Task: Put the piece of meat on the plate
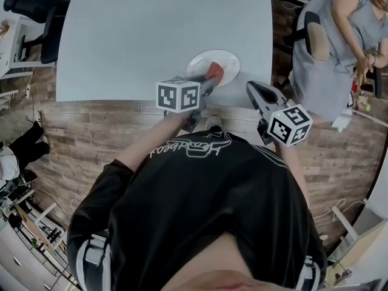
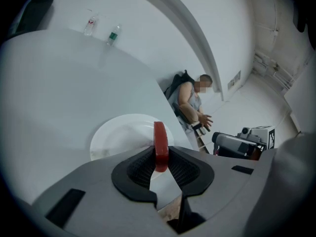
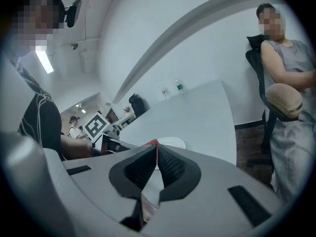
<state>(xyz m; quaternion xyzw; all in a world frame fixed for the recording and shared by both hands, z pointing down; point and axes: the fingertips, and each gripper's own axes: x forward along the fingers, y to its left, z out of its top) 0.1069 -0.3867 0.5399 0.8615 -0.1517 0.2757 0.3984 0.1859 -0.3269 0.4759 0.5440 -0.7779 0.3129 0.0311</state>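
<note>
A white plate (image 1: 225, 58) lies near the front edge of the pale table (image 1: 151, 29). Just above it hangs a flat red piece of meat (image 1: 214, 71), which my left gripper (image 1: 211, 79) is shut on. In the left gripper view the meat (image 2: 160, 144) stands on edge between the black pads, with the plate (image 2: 116, 132) below and ahead. My right gripper (image 1: 250, 87) hovers off the table's front right, its jaws closed together with nothing in them (image 3: 156, 151). From that side the plate (image 3: 174, 142) shows beyond its tips.
A person in grey (image 1: 339, 41) stands by a chair at the table's right end. Two bottles (image 2: 90, 24) (image 2: 113, 33) stand at the table's far end. Office chairs (image 1: 30, 5) sit at the left. Wood floor lies below the front edge.
</note>
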